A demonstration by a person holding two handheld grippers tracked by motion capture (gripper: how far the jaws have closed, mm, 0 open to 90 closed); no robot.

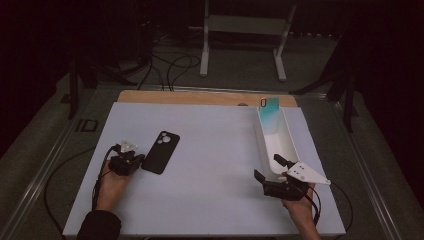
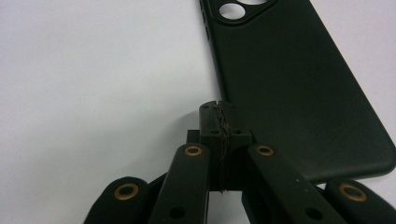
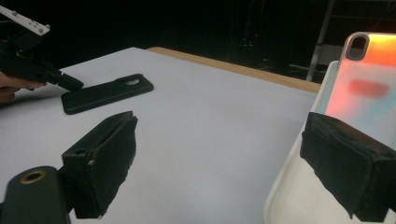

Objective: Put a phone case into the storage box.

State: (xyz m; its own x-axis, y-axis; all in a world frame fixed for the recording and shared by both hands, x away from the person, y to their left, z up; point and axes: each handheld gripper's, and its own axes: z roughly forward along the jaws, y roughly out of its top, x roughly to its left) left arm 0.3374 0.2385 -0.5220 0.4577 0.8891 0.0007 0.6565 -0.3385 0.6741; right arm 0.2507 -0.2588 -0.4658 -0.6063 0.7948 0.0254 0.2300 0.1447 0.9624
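Pressing our left claw [image 1: 136, 159], jaws together, against the black case [image 1: 161, 152] lying flat on the tabletop [image 1: 210, 150], we hold our right claw [image 1: 266, 168] apart at the tray [image 1: 282, 142].

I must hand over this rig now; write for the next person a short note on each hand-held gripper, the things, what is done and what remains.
Left hand-held gripper: jaws shut, holding nothing, tips at the near edge of the black phone case.
Right hand-held gripper: jaws open, empty, at the near end of the white tray.
Things: the black case lies flat, back up, on the white table sheet. A colourful phone case leans at the tray's far end.
Done: nothing is gripped yet.
Left: probably to take up the black case; whether it should go to the tray I cannot tell.
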